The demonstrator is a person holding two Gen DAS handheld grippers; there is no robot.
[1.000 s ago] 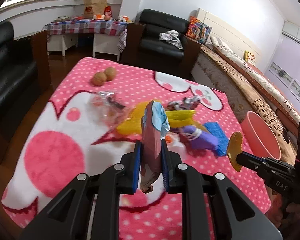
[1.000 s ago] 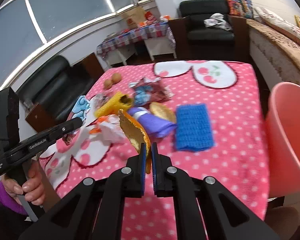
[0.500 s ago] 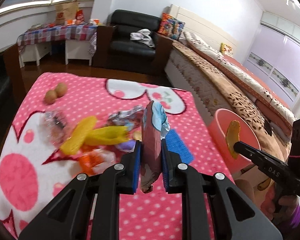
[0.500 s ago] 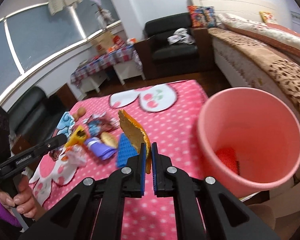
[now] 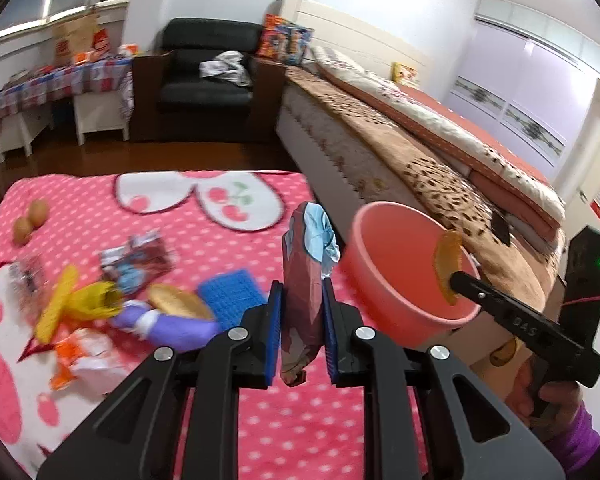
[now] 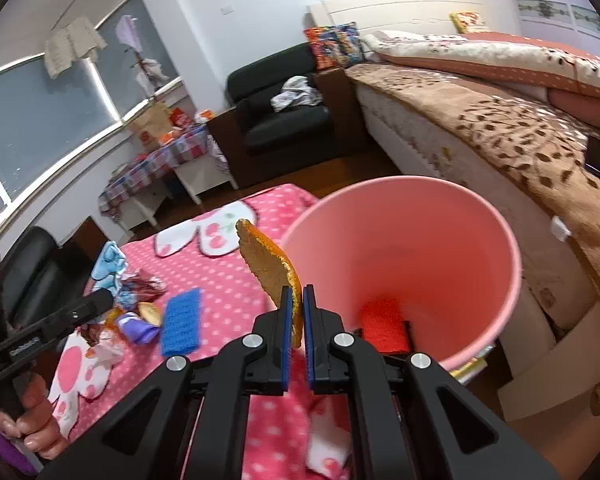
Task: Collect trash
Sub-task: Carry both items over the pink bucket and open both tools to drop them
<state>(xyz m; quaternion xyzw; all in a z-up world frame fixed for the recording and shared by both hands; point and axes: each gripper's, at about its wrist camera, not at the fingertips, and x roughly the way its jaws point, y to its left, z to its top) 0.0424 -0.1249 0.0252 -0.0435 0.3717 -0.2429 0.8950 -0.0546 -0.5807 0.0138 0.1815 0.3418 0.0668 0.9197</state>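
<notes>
My left gripper (image 5: 300,304) is clenched on a tall brown snack wrapper (image 5: 302,280) with a crumpled pale-blue top, which stands upright between my blue pads. My right gripper (image 6: 296,316) is clamped tight on a thin orange peel (image 6: 272,268), whose curved edge rises above the jaws, just in front of the near rim of the pink bucket (image 6: 496,280). From my left wrist view the peel (image 5: 446,264) hangs over the bucket's (image 5: 380,304) open mouth. A red block (image 6: 384,326) lies at the bottom of the bucket.

The bucket stands just off the right edge of the pink dotted blanket (image 5: 228,396), between it and the bed (image 5: 440,168) with the brown spotted cover.

The rest of the trash lies on the blanket, toward its left side: a blue scrubbing pad (image 5: 232,294), a round biscuit (image 5: 178,306) touching a purple wrapper (image 5: 168,326), a yellow wrapper (image 5: 92,302), an orange-and-white wrapper (image 5: 86,364) and a shiny foil packet (image 5: 136,256). Two brown nuts (image 5: 30,220) sit together near the far left edge, well apart from the pile.

A hand (image 6: 32,420) in a purple sleeve grips my left handle.
</notes>
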